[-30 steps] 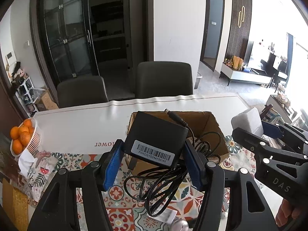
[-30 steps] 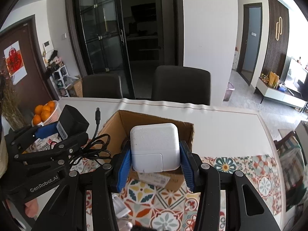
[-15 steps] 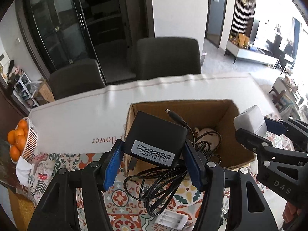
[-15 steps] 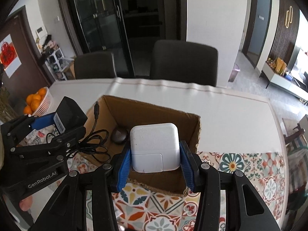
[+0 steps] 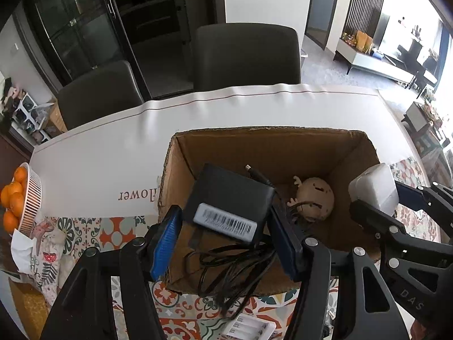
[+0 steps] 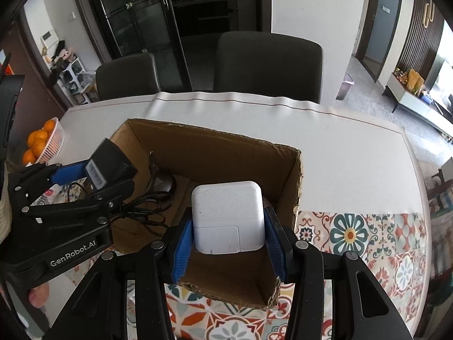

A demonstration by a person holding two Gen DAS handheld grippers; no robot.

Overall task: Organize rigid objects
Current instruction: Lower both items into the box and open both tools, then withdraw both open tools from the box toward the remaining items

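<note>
My left gripper [image 5: 226, 238] is shut on a black power adapter [image 5: 230, 198] with a barcode label; its tangled black cable [image 5: 226, 272] hangs over the near wall of an open cardboard box [image 5: 269, 141]. My right gripper [image 6: 228, 240] is shut on a white square charger [image 6: 228, 215] and holds it above the same box [image 6: 215, 141]. A beige round figurine [image 5: 312, 198] lies on the box floor. A dark rounded object [image 6: 167, 182] shows in the box in the right wrist view. Each gripper shows in the other's view: the left gripper [image 6: 82, 178], the right gripper [image 5: 376, 195].
The box stands on a table with a white cloth [image 5: 99, 164] and a patterned tile mat [image 6: 368, 235]. A basket of oranges [image 5: 17, 198] stands at the left edge. A white battery holder [image 5: 249, 327] lies near the front. Two dark chairs [image 5: 246, 56] stand behind the table.
Both grippers have moved forward and tilted down over the box with their chargers still held. The box interior and the figurine now show.
</note>
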